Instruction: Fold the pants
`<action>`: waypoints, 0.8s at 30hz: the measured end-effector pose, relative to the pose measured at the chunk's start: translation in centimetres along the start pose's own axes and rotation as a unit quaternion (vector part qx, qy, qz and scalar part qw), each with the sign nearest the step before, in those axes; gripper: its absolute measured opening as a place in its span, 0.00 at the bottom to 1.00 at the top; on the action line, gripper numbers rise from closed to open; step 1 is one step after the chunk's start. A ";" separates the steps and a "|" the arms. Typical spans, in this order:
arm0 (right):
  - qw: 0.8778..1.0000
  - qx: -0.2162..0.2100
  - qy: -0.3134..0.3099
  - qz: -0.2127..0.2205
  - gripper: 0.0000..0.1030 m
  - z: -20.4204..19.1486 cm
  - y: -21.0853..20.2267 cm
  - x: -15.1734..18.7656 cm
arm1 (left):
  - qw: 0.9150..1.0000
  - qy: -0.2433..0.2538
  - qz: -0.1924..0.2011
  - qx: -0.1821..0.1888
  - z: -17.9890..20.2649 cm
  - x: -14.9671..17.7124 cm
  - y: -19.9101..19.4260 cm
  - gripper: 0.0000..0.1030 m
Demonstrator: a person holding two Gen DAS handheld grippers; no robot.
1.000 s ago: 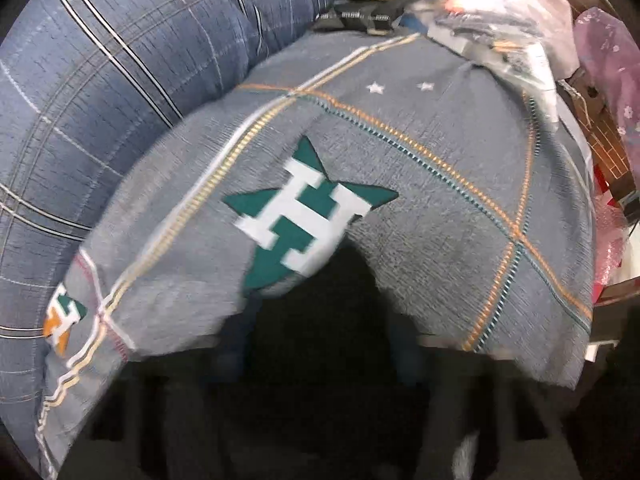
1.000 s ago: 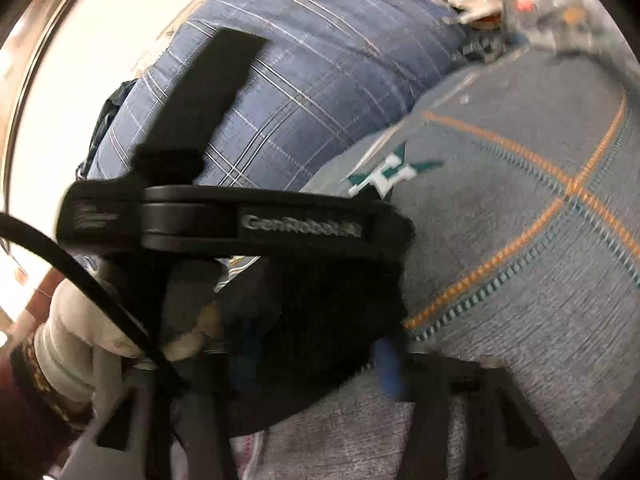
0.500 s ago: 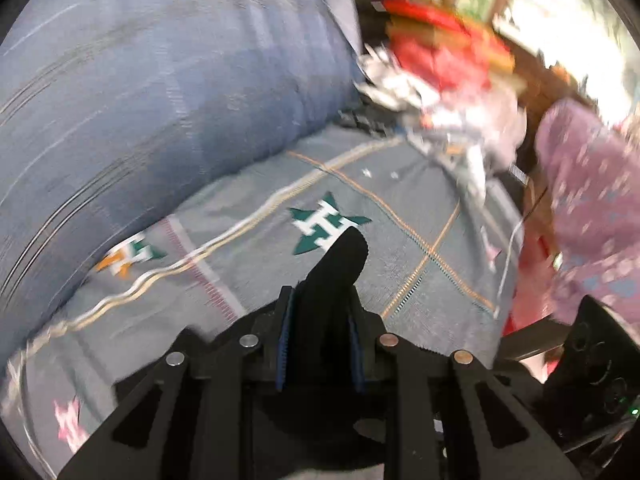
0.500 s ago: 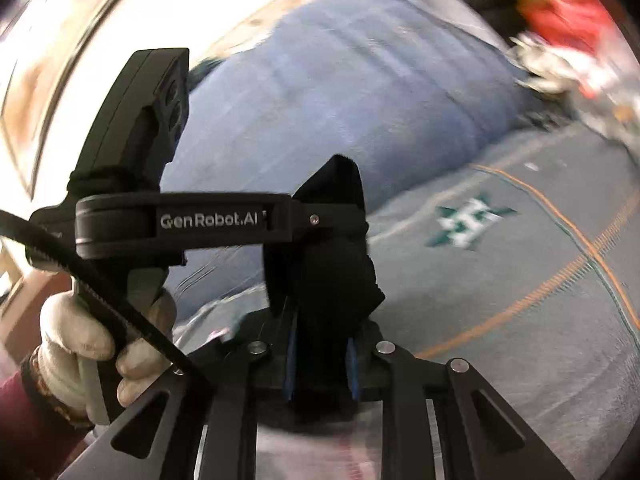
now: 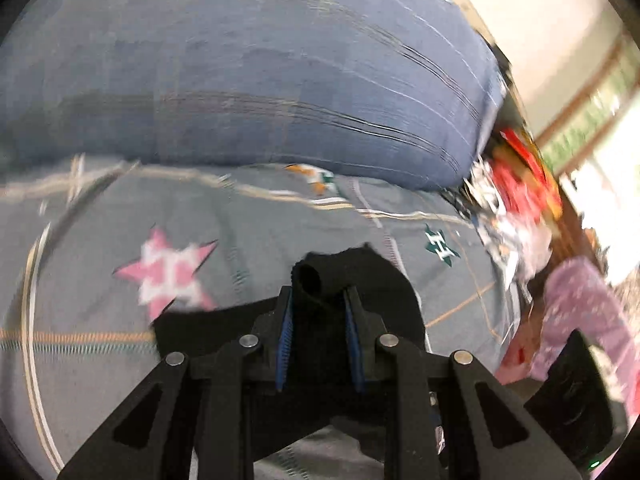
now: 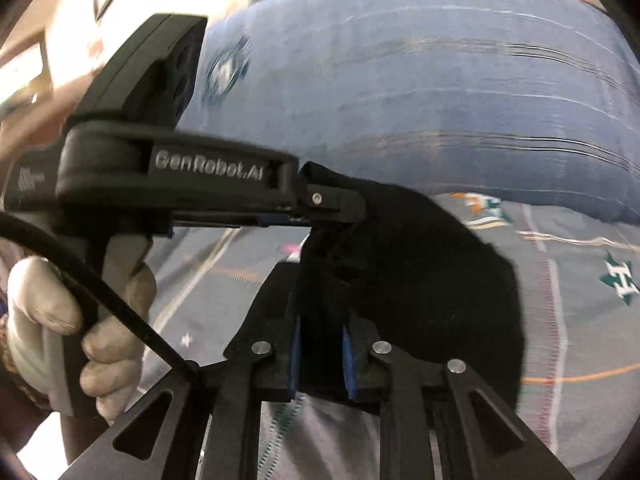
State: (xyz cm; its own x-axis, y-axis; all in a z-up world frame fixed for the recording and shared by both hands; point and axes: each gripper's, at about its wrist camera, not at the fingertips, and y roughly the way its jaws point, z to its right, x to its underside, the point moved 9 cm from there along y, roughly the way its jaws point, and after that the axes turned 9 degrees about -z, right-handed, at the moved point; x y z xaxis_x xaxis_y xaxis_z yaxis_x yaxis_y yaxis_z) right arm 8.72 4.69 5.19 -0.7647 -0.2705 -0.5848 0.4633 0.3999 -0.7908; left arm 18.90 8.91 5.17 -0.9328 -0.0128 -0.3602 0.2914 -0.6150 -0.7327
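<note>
In the left wrist view, the left hand-held gripper (image 5: 318, 312) clenched a bunched edge of the black pants (image 5: 368, 280), lifted above the patterned bedspread (image 5: 120, 216) ahead, likely to carry it over for a fold.

In the right wrist view, the right hand-held gripper (image 6: 320, 336) gripped the same pants (image 6: 432, 280); the left one (image 6: 180, 172) held the cloth just ahead.

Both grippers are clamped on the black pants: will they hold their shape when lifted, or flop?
Likely floppy: the black pants bunch and droop around the right gripper. Probably light; the left gripper pinches a rolled edge easily. Slipping seems unlikely between the fingers.
</note>
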 end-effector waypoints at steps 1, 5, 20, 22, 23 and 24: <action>1.000 0.000 -0.006 -0.013 0.18 -0.7 1.1 0.4 | 1.000 -0.012 0.003 0.007 -0.9 0.3 -0.2 0.22; 0.999 0.000 -0.016 -0.038 0.20 -2.1 3.7 1.6 | 0.997 -0.066 0.017 0.041 -4.4 2.0 -0.7 0.22; 0.997 -0.015 -0.070 -0.035 0.11 -7.4 3.2 1.2 | 0.989 -0.111 0.059 0.079 -5.5 2.1 -3.6 0.21; 0.996 -0.059 -0.042 -0.056 0.14 -7.3 3.8 1.9 | 0.988 -0.127 0.058 0.061 -6.8 2.5 -3.8 0.21; 0.995 -0.077 -0.023 -0.063 0.21 -6.8 3.5 2.3 | 0.988 -0.136 0.058 0.055 -7.5 3.0 -4.0 0.21; 0.994 -0.091 -0.010 -0.063 0.26 -6.3 3.0 2.7 | 0.986 -0.148 0.058 0.050 -8.5 3.6 -4.2 0.21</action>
State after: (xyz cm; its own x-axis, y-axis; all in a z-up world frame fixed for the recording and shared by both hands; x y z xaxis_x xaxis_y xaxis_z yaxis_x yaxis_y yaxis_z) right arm 5.21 10.72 2.42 -0.8020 -0.3446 -0.4878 0.2739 0.5136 -0.8131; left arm 16.10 18.13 2.10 -0.9197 -0.3084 -0.2431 0.3914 -0.6708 -0.6299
